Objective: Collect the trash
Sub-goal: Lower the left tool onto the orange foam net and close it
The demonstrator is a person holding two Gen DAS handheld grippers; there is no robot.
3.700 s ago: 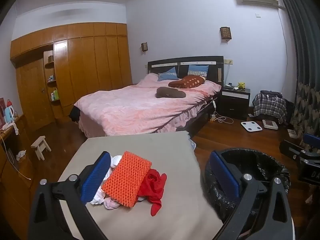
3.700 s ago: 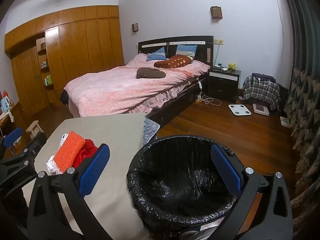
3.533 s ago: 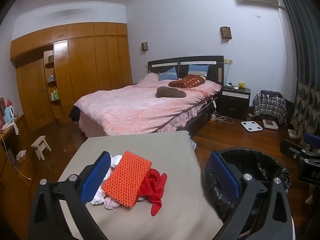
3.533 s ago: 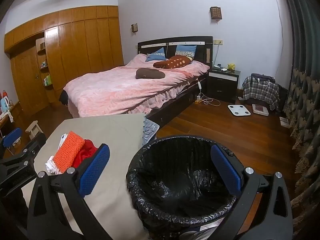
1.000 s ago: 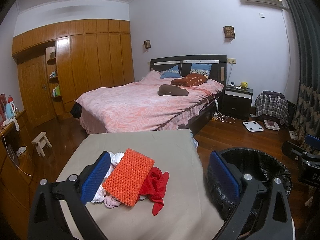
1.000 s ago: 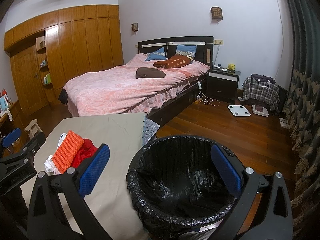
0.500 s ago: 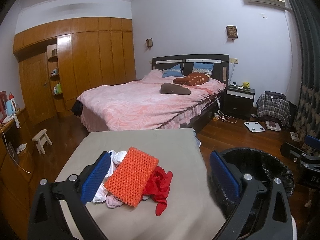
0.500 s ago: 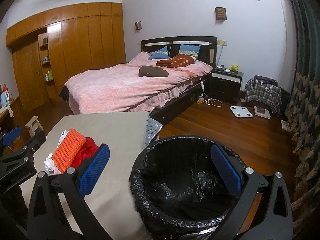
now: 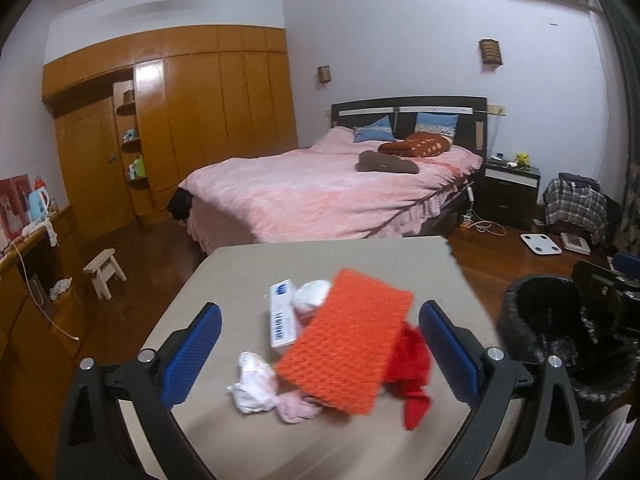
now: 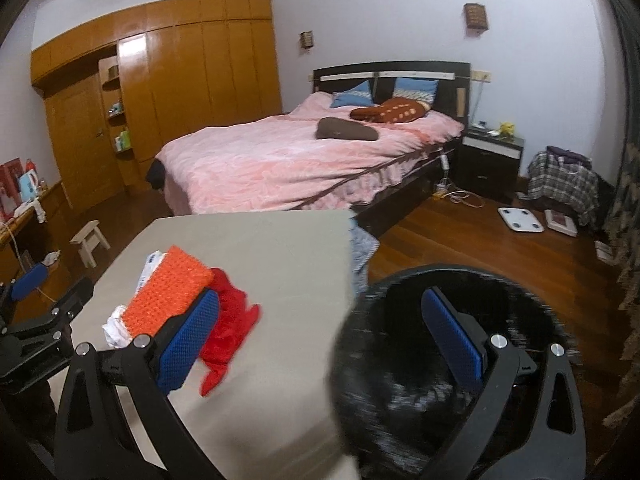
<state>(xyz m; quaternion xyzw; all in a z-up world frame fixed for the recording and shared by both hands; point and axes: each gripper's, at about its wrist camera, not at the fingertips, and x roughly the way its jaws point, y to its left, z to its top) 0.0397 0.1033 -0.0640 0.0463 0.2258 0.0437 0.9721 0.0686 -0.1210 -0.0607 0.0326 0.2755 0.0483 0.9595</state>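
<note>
Left gripper: blue-padded fingers spread wide, holding nothing, hovering over the beige table. Between the pads lies the trash pile: orange knitted rectangular pad on top, red crumpled cloth at its 4 o'clock, crumpled white tissue at 8 o'clock, pale pink scrap just beside the tissue, white flat carton with blue print at 10 o'clock, partly under the pad.

Right gripper: fingers spread wide, empty. Round bin lined with black plastic bag stands off the table's right edge, motion-blurred, at 5 o'clock in the right view. Pink-covered bed at 12 o'clock beyond the table.
</note>
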